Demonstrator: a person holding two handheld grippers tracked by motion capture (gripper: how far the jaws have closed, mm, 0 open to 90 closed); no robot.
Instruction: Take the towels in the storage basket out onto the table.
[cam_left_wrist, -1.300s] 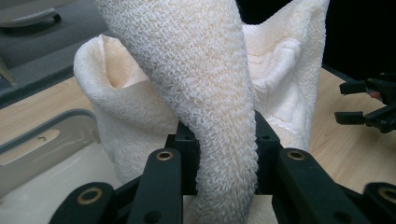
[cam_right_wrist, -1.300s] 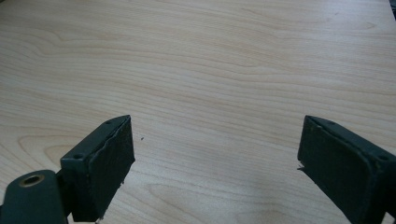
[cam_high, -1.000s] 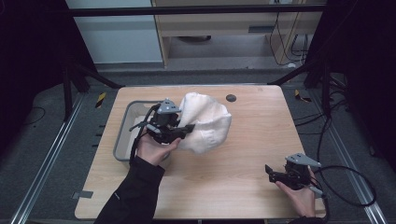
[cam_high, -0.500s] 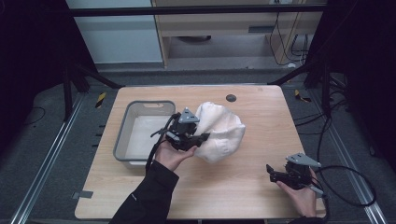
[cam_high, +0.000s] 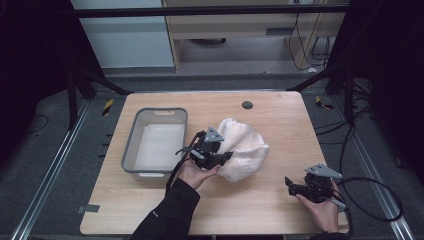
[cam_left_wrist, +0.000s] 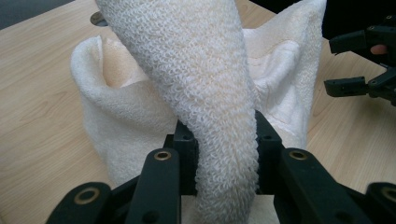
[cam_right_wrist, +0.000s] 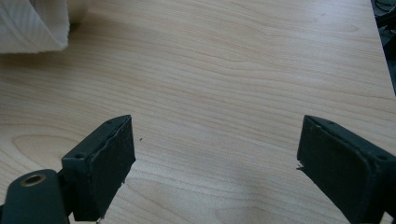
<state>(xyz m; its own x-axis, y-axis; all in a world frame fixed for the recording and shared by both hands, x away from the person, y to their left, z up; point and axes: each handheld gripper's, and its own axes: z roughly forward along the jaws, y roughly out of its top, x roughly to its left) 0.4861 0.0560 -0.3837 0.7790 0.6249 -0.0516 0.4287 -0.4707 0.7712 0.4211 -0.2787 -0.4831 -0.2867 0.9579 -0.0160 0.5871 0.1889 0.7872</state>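
A cream towel (cam_high: 243, 149) lies bunched near the middle of the wooden table, just right of a grey bin (cam_high: 129, 150). My left gripper (cam_high: 218, 155) is shut on a thick fold of this towel (cam_left_wrist: 210, 107), which rises between its jaws and spreads out beyond them. My right gripper (cam_high: 291, 187) rests low near the table's front right, open, with bare wood between its jaws (cam_right_wrist: 215, 154). A corner of the towel (cam_right_wrist: 28, 23) shows at the top left of the right gripper view.
The grey bin holds a pale folded cloth (cam_high: 157, 145) on its floor. A dark round hole (cam_high: 247, 105) sits in the table near its far edge. A black cable (cam_high: 372, 200) loops off the right gripper. Bare wood lies between the towel and the right gripper.
My left gripper has carried the towel rightward and nearer, from beside the bin toward the table's middle, and lowered it. The right gripper has stayed put.
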